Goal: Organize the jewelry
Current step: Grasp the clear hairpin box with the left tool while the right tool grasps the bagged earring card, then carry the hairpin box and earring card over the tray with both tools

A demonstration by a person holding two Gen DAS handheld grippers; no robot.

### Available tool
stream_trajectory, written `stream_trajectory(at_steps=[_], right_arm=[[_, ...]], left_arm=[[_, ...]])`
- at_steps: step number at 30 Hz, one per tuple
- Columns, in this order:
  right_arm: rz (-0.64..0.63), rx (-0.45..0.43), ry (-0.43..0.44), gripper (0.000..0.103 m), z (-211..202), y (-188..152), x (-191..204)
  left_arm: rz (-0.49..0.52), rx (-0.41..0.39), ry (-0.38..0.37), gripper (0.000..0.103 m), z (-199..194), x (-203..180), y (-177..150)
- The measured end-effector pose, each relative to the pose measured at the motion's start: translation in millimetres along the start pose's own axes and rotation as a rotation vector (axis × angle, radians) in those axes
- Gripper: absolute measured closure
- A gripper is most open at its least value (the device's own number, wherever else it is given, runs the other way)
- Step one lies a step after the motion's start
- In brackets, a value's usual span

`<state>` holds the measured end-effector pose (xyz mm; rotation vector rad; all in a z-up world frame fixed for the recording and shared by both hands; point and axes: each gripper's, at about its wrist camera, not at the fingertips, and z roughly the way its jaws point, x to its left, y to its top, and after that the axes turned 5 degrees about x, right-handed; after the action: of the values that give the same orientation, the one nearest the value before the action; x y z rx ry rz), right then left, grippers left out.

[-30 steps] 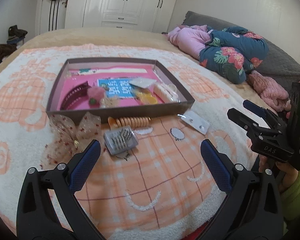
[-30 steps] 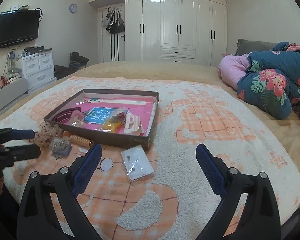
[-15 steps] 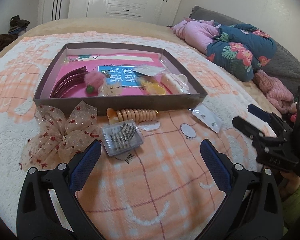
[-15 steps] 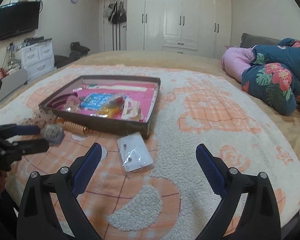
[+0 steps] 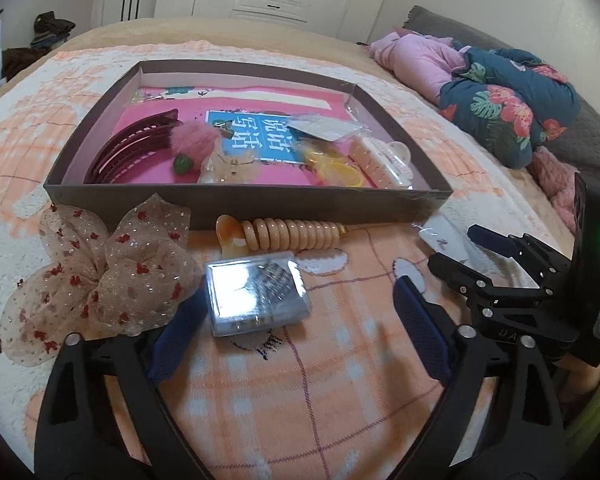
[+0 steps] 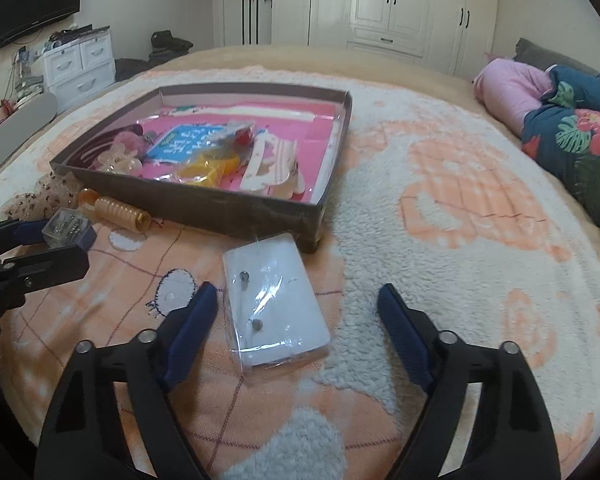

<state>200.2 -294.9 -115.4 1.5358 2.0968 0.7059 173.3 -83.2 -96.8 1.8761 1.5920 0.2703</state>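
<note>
A clear plastic box of small studs point(image 5: 256, 296) lies on the orange blanket between the fingers of my left gripper point(image 5: 300, 320). Its jaws are closing; the left pad is at the box's edge and the right pad stands well apart. A white earring card in a plastic sleeve point(image 6: 276, 300) lies between the fingers of my right gripper point(image 6: 296, 332), whose jaws are also closing without pressing on it. Behind both stands the brown tray point(image 5: 244, 200) with pink lining, holding hair clips, a headband and a blue card. In the right wrist view the left gripper point(image 6: 56, 242) straddles the stud box point(image 6: 66, 226).
A sheer bow with red dots point(image 5: 100, 276) and an orange spiral hair clip point(image 5: 288, 234) lie in front of the tray. A floral quilt and pink clothes point(image 5: 500, 112) are piled at the right. White drawers point(image 6: 80, 64) stand beyond the bed's left edge.
Both grippers have come down and forward, so the stud box and the earring card now lie between their fingers. Both pairs of jaws have narrowed.
</note>
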Motion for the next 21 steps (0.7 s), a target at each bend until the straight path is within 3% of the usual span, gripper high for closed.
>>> stream_trajectory(at_steps=[2,5,7,14,21], right_arm=[[-0.012,-0.004,0.022,0.053,-1.0,-1.1,1.3],[-0.032,-0.010,0.028,0.062,-3.1,-5.0,5.5],[-0.034,-0.018,0.033,0.062,-6.2,-9.1,7.6],[-0.013,-0.028,0.059,0.063,-16.4,-19.2,12.6],[0.017,-0.030,0.092,0.063,-26.5,-22.8,12.3]], left_arm=[[-0.005,0.000,0.010,0.033,1.4,1.3,1.5],[-0.006,-0.002,0.023,0.047,2.7,3.4,3.8],[0.005,0.000,0.026,0.065,2.9,3.2,3.6],[0.043,0.004,0.006,0.066,-1.3,-3.3,-1.8],[0.078,0.005,-0.061,0.066,-16.5,-14.5,-11.3]])
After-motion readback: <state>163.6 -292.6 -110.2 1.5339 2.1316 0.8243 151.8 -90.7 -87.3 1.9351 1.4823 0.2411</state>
